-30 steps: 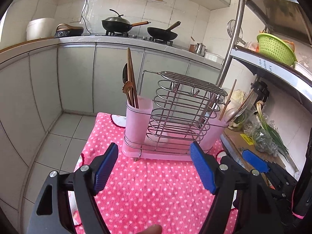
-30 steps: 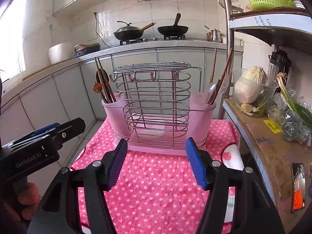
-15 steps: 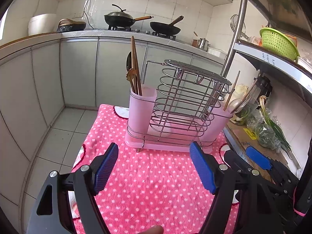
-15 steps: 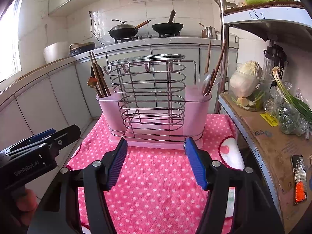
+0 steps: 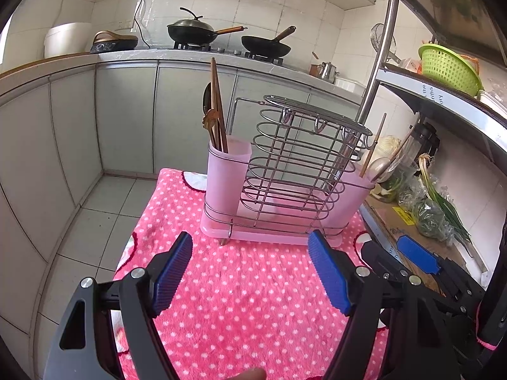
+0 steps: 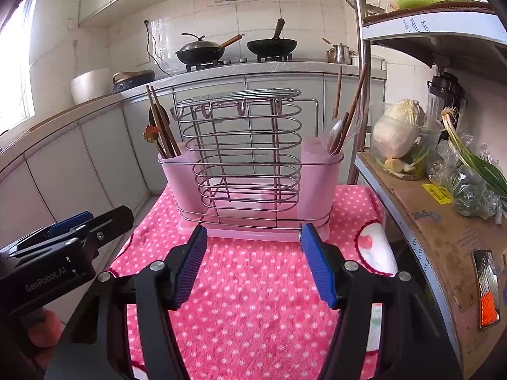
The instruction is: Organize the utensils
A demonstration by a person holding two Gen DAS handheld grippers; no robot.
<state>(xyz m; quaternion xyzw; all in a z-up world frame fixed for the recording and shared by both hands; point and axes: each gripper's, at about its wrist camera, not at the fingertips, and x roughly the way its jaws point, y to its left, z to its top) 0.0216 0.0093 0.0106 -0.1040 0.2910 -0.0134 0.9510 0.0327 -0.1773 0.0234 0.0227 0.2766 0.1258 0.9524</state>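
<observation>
Utensils sit in a pink holder (image 6: 250, 186) on the dotted cloth (image 6: 253, 285) covering the desk: chopsticks (image 6: 161, 126) in its left cup, a spoon (image 6: 336, 134) in its right, a wire rack (image 6: 244, 145) between. Both tools, left (image 5: 250, 274) and right (image 6: 253, 266), hover just short of the holder, jaws spread wide with nothing between them.

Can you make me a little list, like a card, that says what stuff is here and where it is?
surface: pink polka-dot cloth
holder: pink plastic utensil caddy with wire rack, standing on the cloth
left cup: brown wooden chopsticks, upright
right cup: metal spoon with wooden sticks
left tool: open, empty
right tool: open, empty, short of the caddy
</observation>
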